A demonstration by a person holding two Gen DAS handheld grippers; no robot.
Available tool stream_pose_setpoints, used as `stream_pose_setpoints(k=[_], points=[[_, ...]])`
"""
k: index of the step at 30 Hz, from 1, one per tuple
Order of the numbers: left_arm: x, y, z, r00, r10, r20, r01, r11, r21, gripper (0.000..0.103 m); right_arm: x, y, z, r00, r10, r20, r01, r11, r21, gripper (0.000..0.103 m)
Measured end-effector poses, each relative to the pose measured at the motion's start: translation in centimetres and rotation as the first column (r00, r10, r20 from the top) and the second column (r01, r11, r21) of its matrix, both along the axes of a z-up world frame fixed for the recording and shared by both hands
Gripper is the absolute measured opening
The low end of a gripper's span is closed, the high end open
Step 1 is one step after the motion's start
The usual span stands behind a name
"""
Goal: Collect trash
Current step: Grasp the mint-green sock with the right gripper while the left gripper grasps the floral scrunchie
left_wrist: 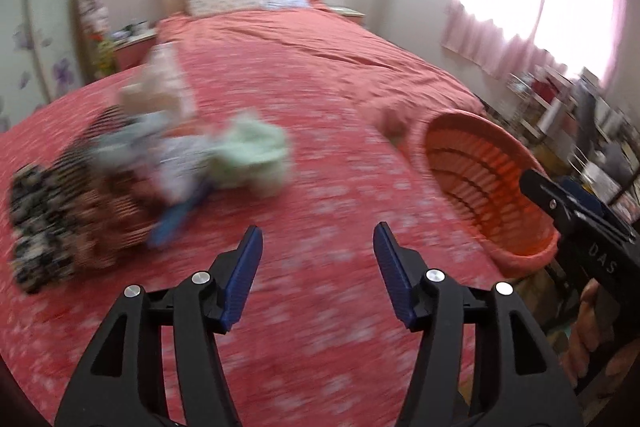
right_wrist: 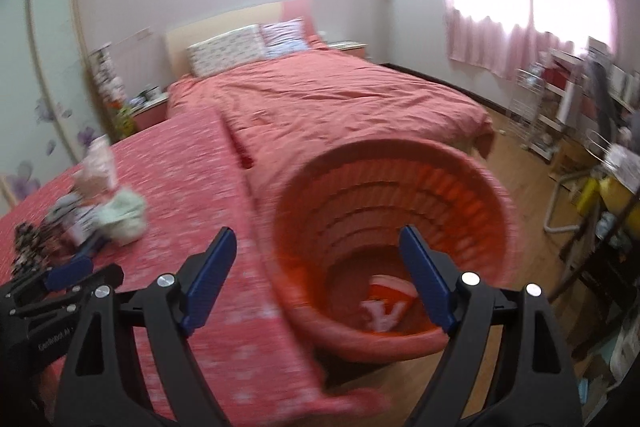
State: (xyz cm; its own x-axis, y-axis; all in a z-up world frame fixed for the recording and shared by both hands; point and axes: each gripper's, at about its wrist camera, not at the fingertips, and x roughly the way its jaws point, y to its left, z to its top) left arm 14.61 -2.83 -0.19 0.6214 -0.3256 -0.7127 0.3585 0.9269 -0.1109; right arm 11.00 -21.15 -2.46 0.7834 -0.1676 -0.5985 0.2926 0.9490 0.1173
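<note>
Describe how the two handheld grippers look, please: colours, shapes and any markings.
Both the left gripper and the right gripper are black plastic, clamp-like frames with triangular cut-outs and silver round rivets. Each finger ends in a flat, ribbed blue pad. Seen from the left wrist view, the right gripper's side bears white letters "DAS".

colours, bedroom scene
coral bedspread (left_wrist: 320, 155) with pale flecks; orange slatted basket (right_wrist: 472, 163); mint-green cloth (left_wrist: 256, 151); black-and-white patterned fabric (left_wrist: 36, 227); pink curtains (right_wrist: 500, 35); blue claw pads (left_wrist: 246, 279).
</note>
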Motion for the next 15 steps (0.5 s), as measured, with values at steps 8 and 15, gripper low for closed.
stream_pose_setpoints(k=[8,15], points=[[-0.1,9.0,1.7,0.983,0.184,0.031,-0.183,0.983,-0.026,0.058,4.2,8.5,0.1,0.982,0.187,-0.026,-0.185,0.981,0.055,0.059],[0.0,14.3,2.1,0.955,0.294,0.042,-0.292,0.955,-0.051,0.058,8.2,13.3,-0.5,0.964,0.258,-0.065,-0.253,0.965,0.073,0.051]])
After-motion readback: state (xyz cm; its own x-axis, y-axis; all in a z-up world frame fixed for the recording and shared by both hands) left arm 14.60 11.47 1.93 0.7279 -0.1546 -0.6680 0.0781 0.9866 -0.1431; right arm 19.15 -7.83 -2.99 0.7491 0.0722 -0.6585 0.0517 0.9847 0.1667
